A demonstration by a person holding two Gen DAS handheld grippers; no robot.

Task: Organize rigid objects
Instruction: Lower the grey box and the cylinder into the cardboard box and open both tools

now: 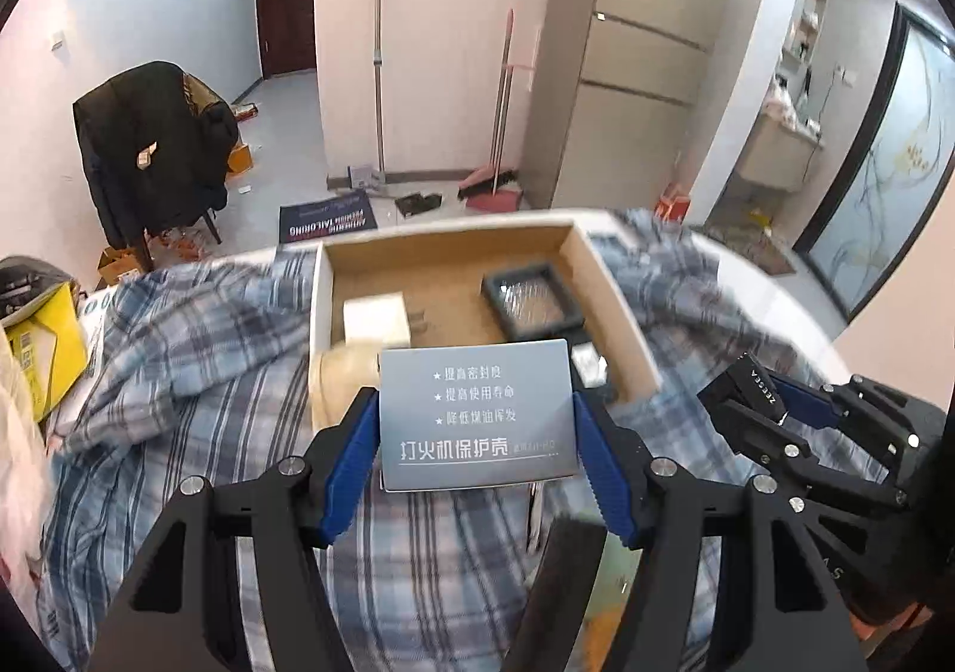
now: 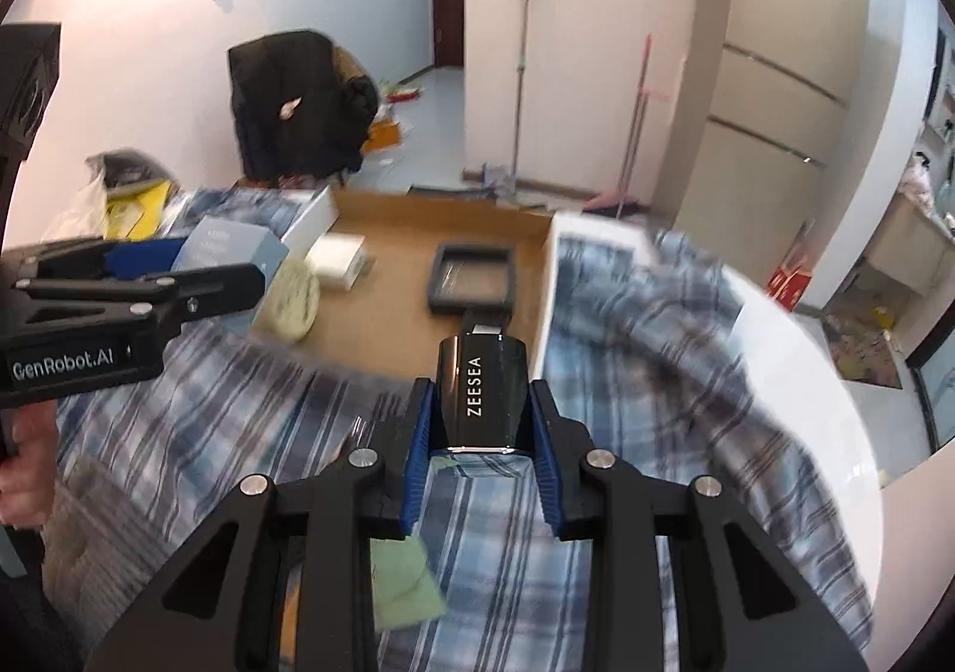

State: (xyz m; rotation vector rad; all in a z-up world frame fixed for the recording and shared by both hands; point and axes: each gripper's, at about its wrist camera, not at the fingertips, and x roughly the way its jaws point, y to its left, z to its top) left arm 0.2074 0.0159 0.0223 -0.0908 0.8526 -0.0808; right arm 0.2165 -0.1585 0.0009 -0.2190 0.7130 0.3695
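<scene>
My left gripper (image 1: 476,427) is shut on a grey-blue box with Chinese print (image 1: 477,415) and holds it over the near edge of an open cardboard box (image 1: 621,308). My right gripper (image 2: 480,421) is shut on a black ZEESEA box (image 2: 482,397), just before the cardboard box's near edge (image 2: 546,290). In the left wrist view the right gripper (image 1: 749,403) shows at right with the black box (image 1: 758,382). Inside the cardboard box lie a white box (image 1: 376,320), a dark square tray (image 1: 531,299) and a cream round object (image 2: 292,302).
A blue plaid cloth (image 1: 191,350) covers the round white table (image 2: 794,350). A yellow bag (image 1: 45,355) sits at the left. Beyond the table are a chair with a black coat (image 1: 149,147), a mop (image 1: 379,75), a broom and dustpan (image 1: 495,188).
</scene>
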